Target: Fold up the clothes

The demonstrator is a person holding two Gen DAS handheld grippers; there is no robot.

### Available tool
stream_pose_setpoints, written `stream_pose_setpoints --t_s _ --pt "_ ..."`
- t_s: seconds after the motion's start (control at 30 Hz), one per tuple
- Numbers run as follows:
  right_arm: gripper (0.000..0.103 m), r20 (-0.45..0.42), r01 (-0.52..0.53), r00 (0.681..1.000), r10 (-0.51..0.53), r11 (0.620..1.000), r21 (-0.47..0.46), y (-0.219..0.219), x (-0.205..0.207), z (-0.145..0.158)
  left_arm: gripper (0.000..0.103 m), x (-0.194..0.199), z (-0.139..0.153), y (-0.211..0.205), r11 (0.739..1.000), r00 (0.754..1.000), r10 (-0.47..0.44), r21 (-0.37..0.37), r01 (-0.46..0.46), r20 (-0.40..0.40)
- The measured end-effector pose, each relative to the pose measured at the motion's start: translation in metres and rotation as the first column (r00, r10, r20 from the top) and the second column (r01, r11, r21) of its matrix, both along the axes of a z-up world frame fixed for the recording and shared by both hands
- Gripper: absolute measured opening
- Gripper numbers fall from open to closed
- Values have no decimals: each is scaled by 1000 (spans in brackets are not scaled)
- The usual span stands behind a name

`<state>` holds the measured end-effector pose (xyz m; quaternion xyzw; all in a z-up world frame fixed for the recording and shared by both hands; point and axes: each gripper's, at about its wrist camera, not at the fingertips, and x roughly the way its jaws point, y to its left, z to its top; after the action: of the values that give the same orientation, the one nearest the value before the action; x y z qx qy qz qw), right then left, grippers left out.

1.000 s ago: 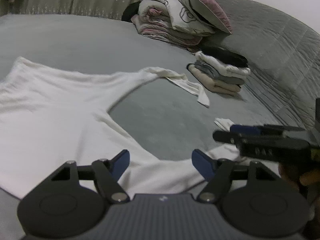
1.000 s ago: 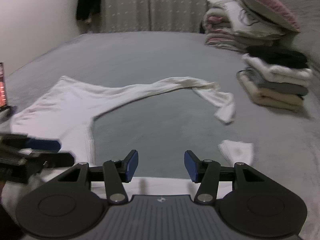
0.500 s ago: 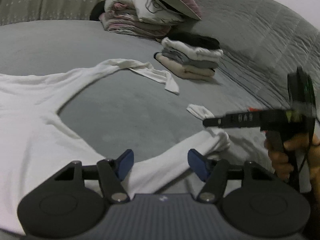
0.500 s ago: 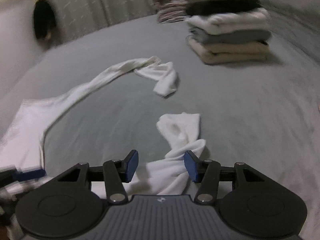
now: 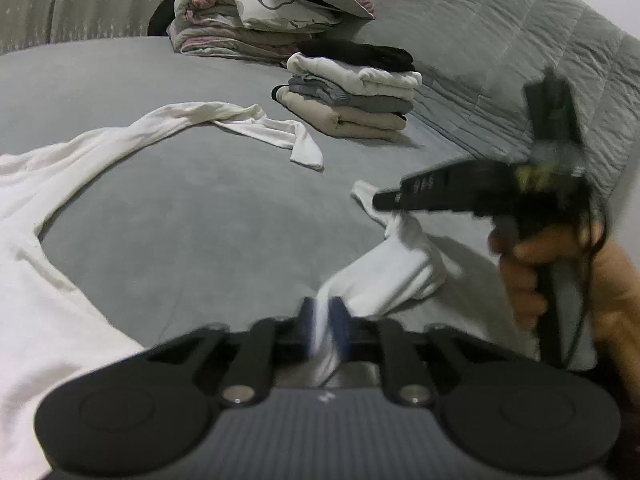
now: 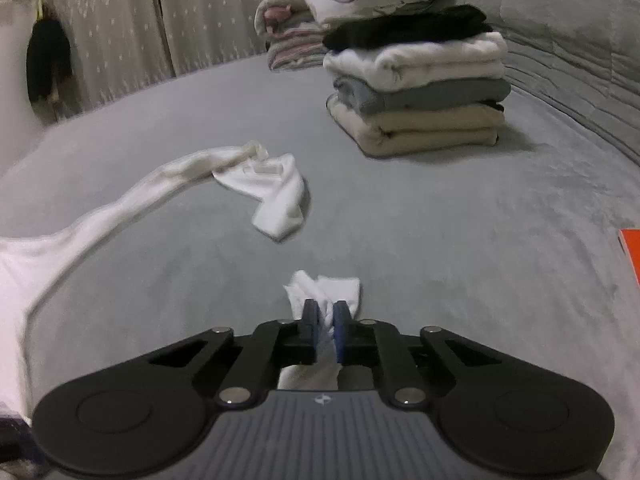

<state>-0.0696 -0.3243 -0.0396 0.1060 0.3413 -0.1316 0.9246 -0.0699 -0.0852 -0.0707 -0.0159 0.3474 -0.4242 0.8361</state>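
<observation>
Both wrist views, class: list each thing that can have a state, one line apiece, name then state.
White long-sleeved cotton shirt: unfolded, spread on the bed.
Near sleeve: bunched, pinched by both grippers.
Far sleeve: loose, crumpled at its end.
Left gripper: just closed on the sleeve.
Right gripper: just closed on the sleeve's end.
Stack of clothes: folded, piled.
Grey bed cover: flat.

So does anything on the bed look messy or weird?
Yes, the white long-sleeved top isn't flat. Its far sleeve is twisted and crumpled at the end, and the near sleeve is bunched where the left gripper and right gripper pinch it. The folded stack looks neat.
</observation>
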Motion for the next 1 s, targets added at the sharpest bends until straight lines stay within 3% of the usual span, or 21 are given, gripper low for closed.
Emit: stream_pose_setpoints --t_s 0.1,0.3,0.43,0.6,1.0 --pt "9 67 26 997 -25 1000 -12 -5 0 23 8 -1 7 -1 999 999 35 -32 -34 37" --pt "8 174 76 982 -73 997 -8 -27 3 62 8 5 31 15 974 985 135 -199 -112 104" --pt "8 162 92 983 -89 996 -10 -41 -8 69 7 6 31 13 983 993 76 -173 -60 86" --pt "8 57 123 991 -122 992 -8 -54 -29 49 7 -7 20 -3 993 996 -70 -88 75 57" --pt "8 -118 115 987 -112 993 18 -70 -86 16 7 -40 2 11 954 954 -299 13 298 12"
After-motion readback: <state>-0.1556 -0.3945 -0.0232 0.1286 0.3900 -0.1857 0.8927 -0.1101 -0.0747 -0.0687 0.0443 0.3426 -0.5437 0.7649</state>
